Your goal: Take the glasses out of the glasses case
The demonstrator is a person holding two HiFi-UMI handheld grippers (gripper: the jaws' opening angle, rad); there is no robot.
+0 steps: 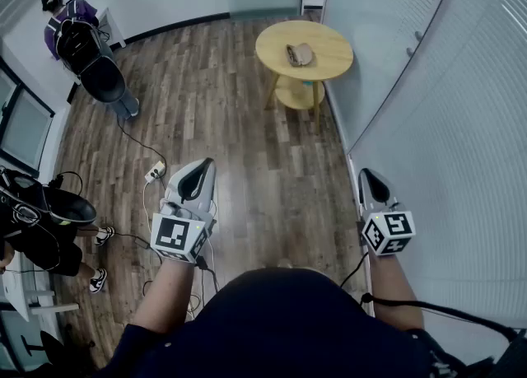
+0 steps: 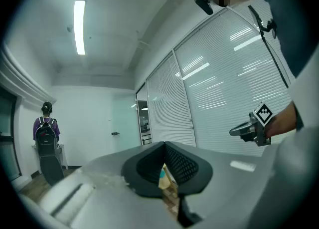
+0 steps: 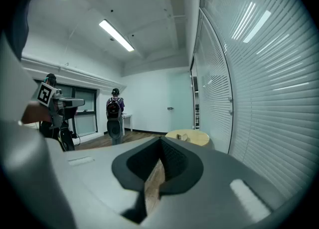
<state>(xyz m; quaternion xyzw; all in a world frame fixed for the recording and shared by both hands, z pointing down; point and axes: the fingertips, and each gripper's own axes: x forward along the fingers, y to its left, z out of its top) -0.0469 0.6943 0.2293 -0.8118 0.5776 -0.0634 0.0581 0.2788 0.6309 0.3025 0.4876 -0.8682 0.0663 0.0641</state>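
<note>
The tan glasses case (image 1: 300, 54) lies closed on a round wooden table (image 1: 329, 43) far ahead across the room. It also shows small in the right gripper view as the case (image 3: 183, 135) on the table (image 3: 197, 136). My left gripper (image 1: 201, 168) and right gripper (image 1: 367, 175) are held out level in front of me, well short of the table. Both are shut with nothing between their jaws. In its own view the left gripper (image 2: 163, 146) shows only a thin slit, and so does the right gripper (image 3: 160, 141).
A wall of glass with white blinds (image 1: 445, 121) runs along my right. A person with a backpack (image 1: 76, 26) stands at the back left, and another person (image 1: 41, 232) is close on my left. A power strip (image 1: 155, 173) and cables lie on the wood floor.
</note>
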